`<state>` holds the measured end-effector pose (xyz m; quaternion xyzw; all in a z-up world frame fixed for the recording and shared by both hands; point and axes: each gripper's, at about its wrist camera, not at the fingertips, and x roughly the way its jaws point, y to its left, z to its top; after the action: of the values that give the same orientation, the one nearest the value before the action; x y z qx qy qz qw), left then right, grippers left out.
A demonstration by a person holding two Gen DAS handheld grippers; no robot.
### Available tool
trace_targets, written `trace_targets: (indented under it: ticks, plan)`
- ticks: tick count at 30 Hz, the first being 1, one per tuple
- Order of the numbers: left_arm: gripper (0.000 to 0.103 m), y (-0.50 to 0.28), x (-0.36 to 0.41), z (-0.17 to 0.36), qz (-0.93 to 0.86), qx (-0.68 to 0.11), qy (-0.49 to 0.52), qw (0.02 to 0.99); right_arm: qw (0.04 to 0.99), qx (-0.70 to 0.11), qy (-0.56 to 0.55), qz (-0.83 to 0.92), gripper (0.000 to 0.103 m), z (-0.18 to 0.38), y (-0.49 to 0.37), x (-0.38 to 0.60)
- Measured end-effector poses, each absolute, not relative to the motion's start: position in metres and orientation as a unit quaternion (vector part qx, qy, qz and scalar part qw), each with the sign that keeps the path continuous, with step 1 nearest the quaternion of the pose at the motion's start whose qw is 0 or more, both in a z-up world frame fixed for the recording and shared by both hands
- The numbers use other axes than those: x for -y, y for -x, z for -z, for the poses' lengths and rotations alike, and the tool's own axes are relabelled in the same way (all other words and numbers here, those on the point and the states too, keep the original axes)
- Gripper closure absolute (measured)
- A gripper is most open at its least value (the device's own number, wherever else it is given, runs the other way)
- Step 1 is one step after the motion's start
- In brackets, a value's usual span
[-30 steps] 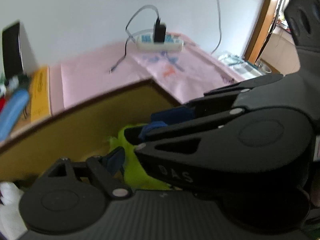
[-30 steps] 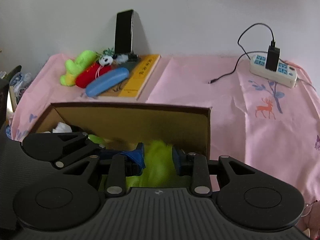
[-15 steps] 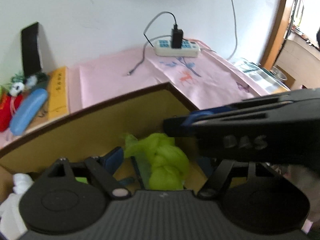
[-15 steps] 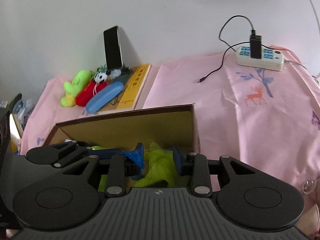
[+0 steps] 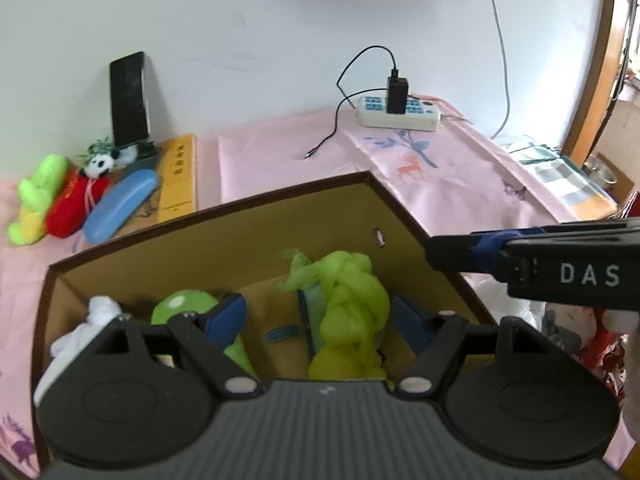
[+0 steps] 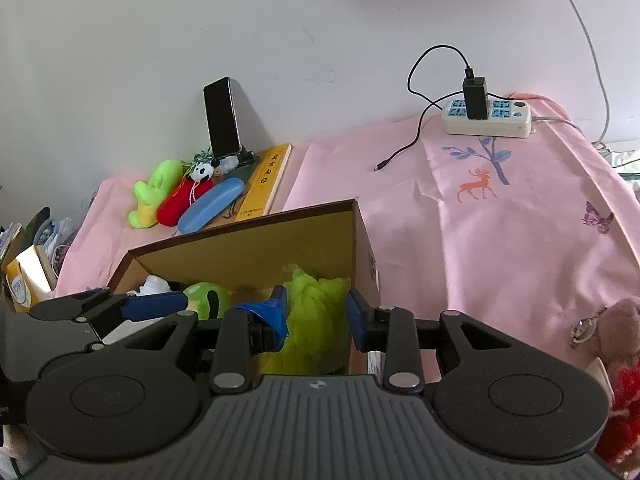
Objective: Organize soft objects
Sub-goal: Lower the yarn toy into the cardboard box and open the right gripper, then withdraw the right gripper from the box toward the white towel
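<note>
A lime-green mesh pouf [image 5: 348,300] lies loose inside the cardboard box [image 5: 280,204], near its right wall. My left gripper [image 5: 318,320] hovers above it, open, with neither blue pad pressing on it. The right gripper [image 6: 316,314] is open too, and the pouf [image 6: 316,312] shows in the gap below its pads. Seen from the left wrist, the right gripper [image 5: 520,264] is over the box's right edge, apart from the pouf. A green plush [image 5: 184,304] and a white soft thing [image 5: 100,312] also lie in the box.
On the pink cloth behind the box lie a green plush [image 6: 154,192], a red plush [image 6: 180,204], a small panda [image 6: 202,172], a blue case [image 6: 212,208] and a yellow book [image 6: 266,180]. A phone [image 6: 222,116] leans on the wall. A power strip [image 6: 486,118] is back right, a brown teddy [image 6: 620,336] at the right.
Both grippers have lifted and drawn back from the box with their jaws a little wider. The right gripper has slid off to the right. The pouf now lies free in the box.
</note>
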<state>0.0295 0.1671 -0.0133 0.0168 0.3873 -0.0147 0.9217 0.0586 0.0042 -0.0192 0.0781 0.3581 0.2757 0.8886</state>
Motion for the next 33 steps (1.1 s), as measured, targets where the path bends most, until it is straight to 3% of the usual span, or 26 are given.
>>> trace_targets:
  ticks: [33]
  plan:
    - [0.026, 0.038, -0.131, 0.007, -0.055, -0.414, -0.03, 0.908, 0.899, -0.348, -0.057, -0.259, 0.087, 0.016, 0.022, 0.025]
